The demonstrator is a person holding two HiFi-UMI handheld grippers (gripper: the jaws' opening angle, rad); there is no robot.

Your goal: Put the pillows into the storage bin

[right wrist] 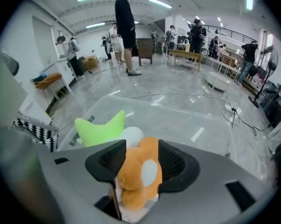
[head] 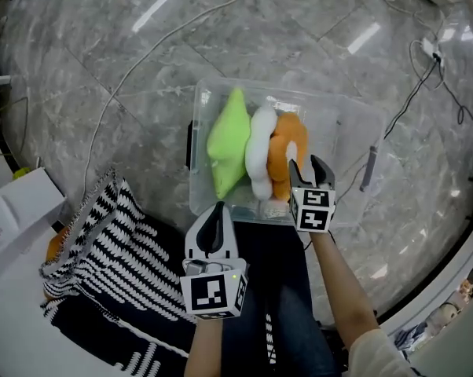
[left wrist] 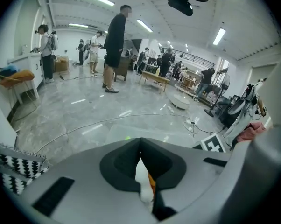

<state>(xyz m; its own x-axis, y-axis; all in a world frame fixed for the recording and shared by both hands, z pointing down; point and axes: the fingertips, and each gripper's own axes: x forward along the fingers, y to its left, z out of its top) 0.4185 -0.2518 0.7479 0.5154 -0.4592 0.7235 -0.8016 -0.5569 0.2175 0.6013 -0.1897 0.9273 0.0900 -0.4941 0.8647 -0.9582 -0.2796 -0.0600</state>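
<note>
Closest to us in the head view, the left gripper (head: 214, 220) hangs above a person's dark trouser legs (head: 280, 305), just short of the near wall of the clear storage bin (head: 354, 115). Its fingers are pressed together on nothing. The right gripper (head: 310, 170) is over the bin's near edge, jaws apart above the orange pillow (head: 287, 149). That pillow stands in the bin's middle with a white pillow (head: 260, 151) and a green pillow (head: 229, 144) packed against it on the left. The bin's right half is bare. Outside the bin, to its near left, lies a black-and-white striped cushion (head: 111, 242). A thin cable (head: 142, 61) loops over the marble floor beyond the bin.

Through the left gripper view we see the closed jaws meeting at their tips, with a sliver of white and orange behind them. People (left wrist: 115, 45) stand well beyond the bin.

From the right gripper view the orange pillow sits between the spread pads without being squeezed. A white tag (right wrist: 131, 214) lies under it, its print too small to read.
</note>
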